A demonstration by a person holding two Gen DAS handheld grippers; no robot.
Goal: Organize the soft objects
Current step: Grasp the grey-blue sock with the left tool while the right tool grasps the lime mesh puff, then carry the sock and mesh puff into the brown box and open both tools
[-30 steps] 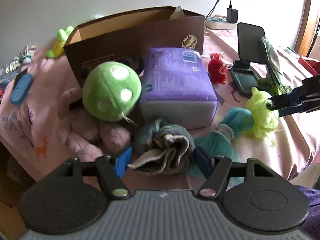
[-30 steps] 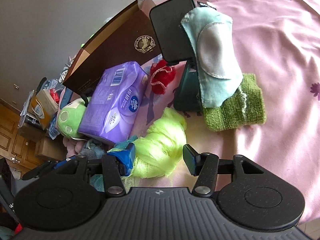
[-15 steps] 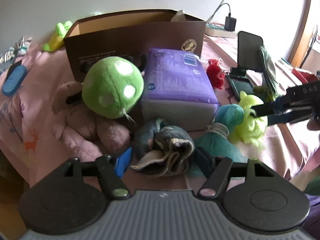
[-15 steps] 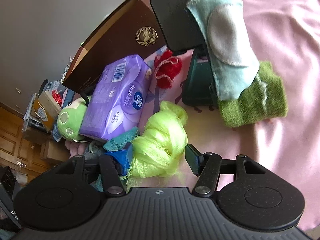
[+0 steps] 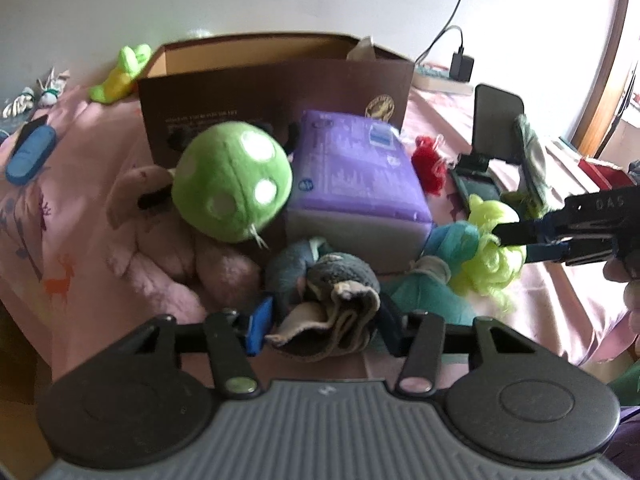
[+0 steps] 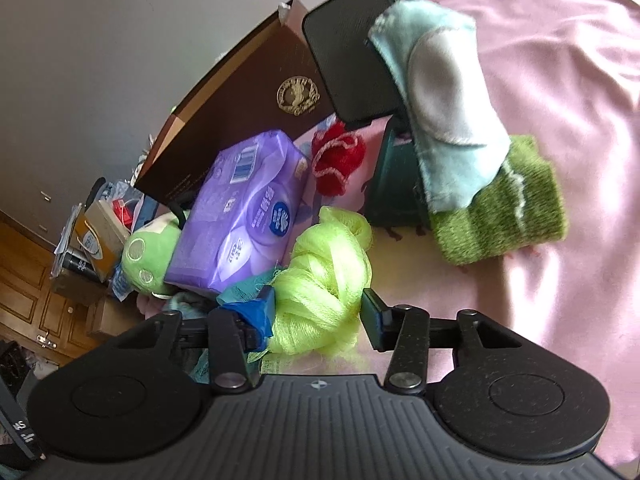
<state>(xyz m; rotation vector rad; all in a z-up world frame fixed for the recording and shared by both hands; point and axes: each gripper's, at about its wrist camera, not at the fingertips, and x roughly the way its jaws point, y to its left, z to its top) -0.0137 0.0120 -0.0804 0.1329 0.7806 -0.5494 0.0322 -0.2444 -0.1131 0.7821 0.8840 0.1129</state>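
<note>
My left gripper (image 5: 325,328) is closing on a crumpled grey cloth bundle (image 5: 332,292) at the front edge of the pink bed; both pads touch its sides. My right gripper (image 6: 318,316) is closing on a yellow-green mesh puff (image 6: 324,280), with a pad against each side. In the left wrist view the same right gripper (image 5: 504,236) reaches in from the right onto the puff (image 5: 488,268). A teal cloth (image 5: 452,240) lies between bundle and puff. An open brown box (image 5: 280,92) stands behind a green plush (image 5: 232,184) and a purple tissue pack (image 5: 356,176).
A pink plush (image 5: 168,248) lies under the green one. A red puff (image 5: 430,164) sits right of the tissue pack. A dark phone stand (image 6: 348,52) carries a light blue cloth (image 6: 440,92) over a folded green towel (image 6: 500,216). The bed edge drops off at front left.
Both pairs of jaws have narrowed, the left around the grey bundle and the right around the yellow-green puff. In the left wrist view the puff and right gripper sit closer to the teal cloth.
</note>
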